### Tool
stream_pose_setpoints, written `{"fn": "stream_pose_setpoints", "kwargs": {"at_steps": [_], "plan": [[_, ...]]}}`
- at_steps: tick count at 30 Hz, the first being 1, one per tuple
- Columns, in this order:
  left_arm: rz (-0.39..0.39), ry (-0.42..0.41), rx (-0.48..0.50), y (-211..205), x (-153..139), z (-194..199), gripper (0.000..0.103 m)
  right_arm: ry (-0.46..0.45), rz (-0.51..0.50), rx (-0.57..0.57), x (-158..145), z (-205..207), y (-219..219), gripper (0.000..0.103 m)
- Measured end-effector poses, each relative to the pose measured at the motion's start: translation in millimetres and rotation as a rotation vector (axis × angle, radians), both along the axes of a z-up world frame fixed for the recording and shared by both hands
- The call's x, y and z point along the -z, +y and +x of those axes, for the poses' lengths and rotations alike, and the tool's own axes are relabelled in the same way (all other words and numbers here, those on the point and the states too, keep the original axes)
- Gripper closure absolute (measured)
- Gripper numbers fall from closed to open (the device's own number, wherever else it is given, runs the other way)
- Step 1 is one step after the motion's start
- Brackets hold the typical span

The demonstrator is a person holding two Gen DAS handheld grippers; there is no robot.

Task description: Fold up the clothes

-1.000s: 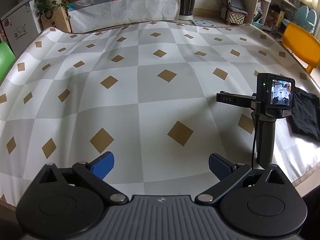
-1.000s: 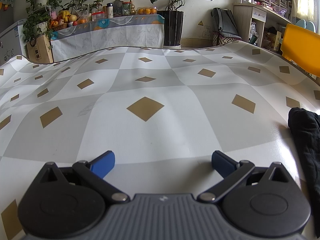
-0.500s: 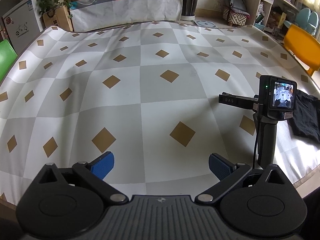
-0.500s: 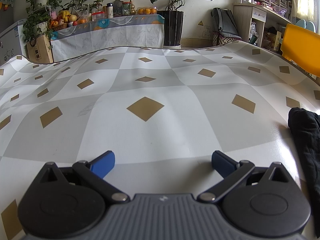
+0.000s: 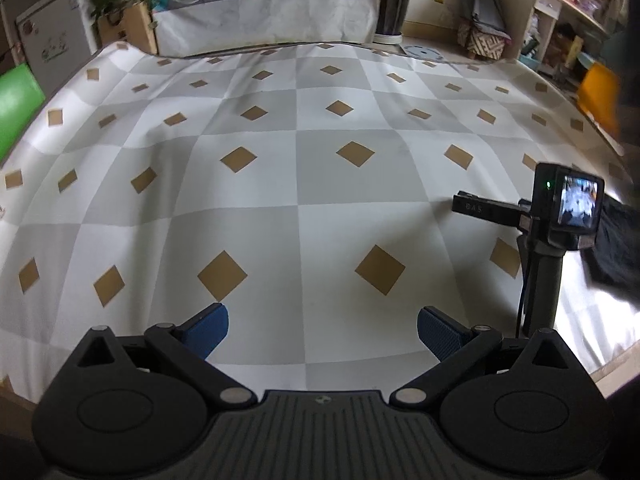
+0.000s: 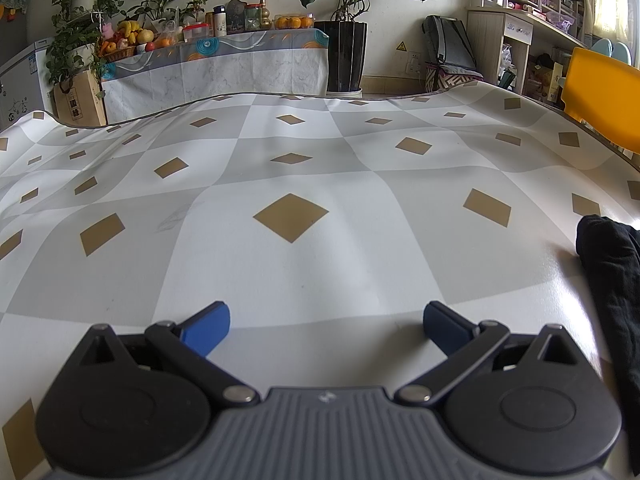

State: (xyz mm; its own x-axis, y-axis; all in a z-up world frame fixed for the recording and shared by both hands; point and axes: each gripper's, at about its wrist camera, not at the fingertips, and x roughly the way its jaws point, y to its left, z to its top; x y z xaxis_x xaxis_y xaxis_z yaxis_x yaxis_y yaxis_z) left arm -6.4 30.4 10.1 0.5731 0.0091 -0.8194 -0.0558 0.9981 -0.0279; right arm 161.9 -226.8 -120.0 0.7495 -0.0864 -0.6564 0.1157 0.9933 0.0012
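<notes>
On the checkered-cloth desk (image 6: 320, 272), a crumpled black garment (image 6: 612, 264) lies at the right edge. Left tool (image 5: 322, 330) and right tool (image 6: 326, 330) both spread, empty.

Left claw (image 5: 322, 330) and right claw (image 6: 326, 330) gape wide, seemingly empty.

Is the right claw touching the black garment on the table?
Apart. The right wrist view shows the right claw open over bare tablecloth, with the black garment lying off to its right, cloth visible between them.
</notes>
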Motion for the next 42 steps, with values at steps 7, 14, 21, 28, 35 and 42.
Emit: {"fn": "stream_pose_setpoints", "kwargs": {"at_steps": [7,14,21,28,35,42], "plan": [[-0.014,0.005,-0.002,0,1,3,0.002,0.000,0.000,0.000,0,0,0,0.000],[-0.002,0.009,0.010,-6,1,2,0.002,0.000,0.000,0.000,0,0,0,0.000],[0.000,0.015,0.001,-4,2,2,0.002,0.000,0.000,0.000,0,0,0,0.000],[0.004,0.020,0.008,-6,4,2,0.002,0.000,0.000,0.000,0,0,0,0.000],[0.034,0.022,0.032,-11,6,1,0.002,0.000,0.000,0.000,0,0,0,0.000],[0.040,0.047,0.037,-14,12,4,0.002,-0.001,0.000,0.000,0,0,0,0.000]]}}
